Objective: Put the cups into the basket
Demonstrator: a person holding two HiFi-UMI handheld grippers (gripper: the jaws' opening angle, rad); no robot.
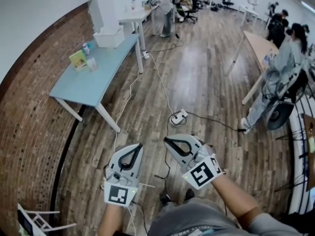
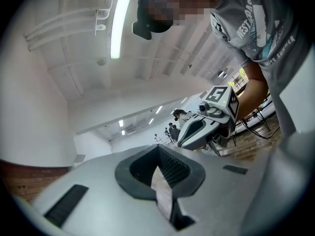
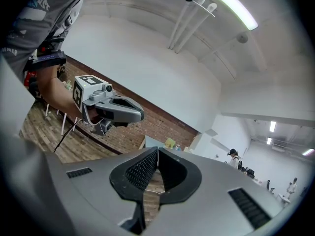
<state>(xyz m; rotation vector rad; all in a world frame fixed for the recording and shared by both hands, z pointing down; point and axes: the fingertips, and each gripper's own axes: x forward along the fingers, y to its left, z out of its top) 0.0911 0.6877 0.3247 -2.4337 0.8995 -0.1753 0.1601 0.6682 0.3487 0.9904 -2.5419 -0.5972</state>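
A light-blue table (image 1: 78, 85) stands along a brick wall (image 1: 29, 117) on a wooden plank floor (image 1: 206, 82). At the table's far end sits a white bin (image 1: 109, 37). Nearer its middle, on the wall side, are a yellow-green carton (image 1: 78, 59) and a small bottle (image 1: 86, 48). Beyond the table's far end is a white table (image 1: 134, 16), with a person (image 1: 164, 6) standing at it. A white cable (image 1: 127, 100) trails over the floor just beside the blue table's front legs. A white power strip (image 1: 179, 117) lies on the floor to the table's right. Well to the right of the table, a person in grey (image 1: 281, 65) stands by a wooden table (image 1: 258, 45).
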